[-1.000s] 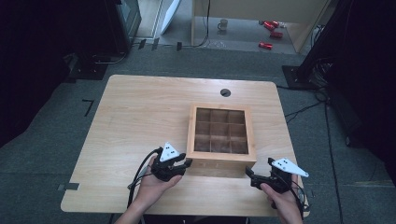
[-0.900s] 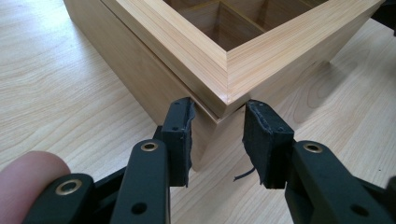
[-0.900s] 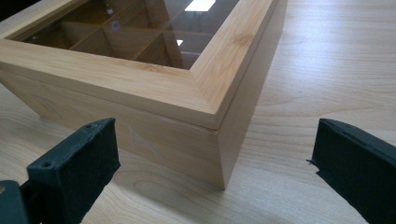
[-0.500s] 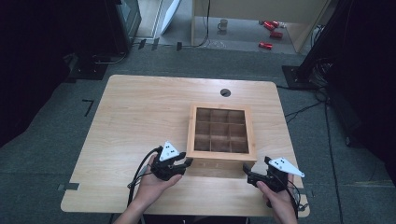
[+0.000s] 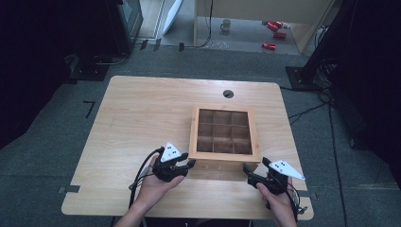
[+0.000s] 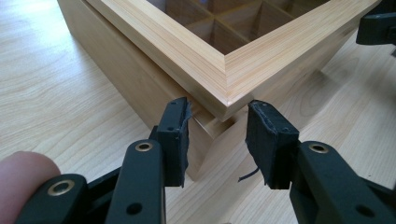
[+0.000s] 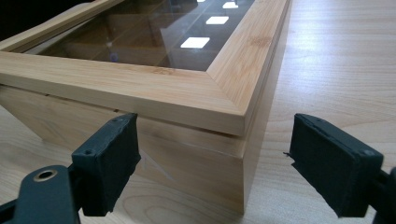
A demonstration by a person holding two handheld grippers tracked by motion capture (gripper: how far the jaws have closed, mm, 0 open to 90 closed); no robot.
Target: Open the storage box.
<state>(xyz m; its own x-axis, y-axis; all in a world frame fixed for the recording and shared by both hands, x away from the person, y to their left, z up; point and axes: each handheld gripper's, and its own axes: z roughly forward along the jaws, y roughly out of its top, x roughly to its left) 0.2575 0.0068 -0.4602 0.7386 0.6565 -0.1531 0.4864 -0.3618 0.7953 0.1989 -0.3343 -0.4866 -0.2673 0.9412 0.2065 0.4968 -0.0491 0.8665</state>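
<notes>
Two handheld grippers met the near side of a wooden box [image 5: 224, 153] on a light wooden table [image 5: 132, 118], one at each near corner. The box had a framed glass lid over a grid of nine compartments, and the lid lay shut. The left gripper [image 5: 188, 163], held in the person's left hand [image 5: 156, 184], pointed at the box's near left corner. In the left gripper view its two black padded fingers [image 6: 175, 135] stood moderately apart with that corner of the box [image 6: 205, 60] reaching into the gap between them, the overhanging lid edge just above the fingertips; the pads gripped nothing, though whether the left pad brushed the wood could not be told. The right gripper [image 5: 248, 171], held in the right hand [image 5: 276, 203], pointed at the near right corner. In the right gripper view its fingers [image 7: 107, 163] were spread wide, the box corner [image 7: 196, 140] lying between and just beyond them, well clear of the right pad, with nothing held. A grey three-cornered plate topped each gripper, and black cable [image 5: 142, 172] trailed behind the left one.
</notes>
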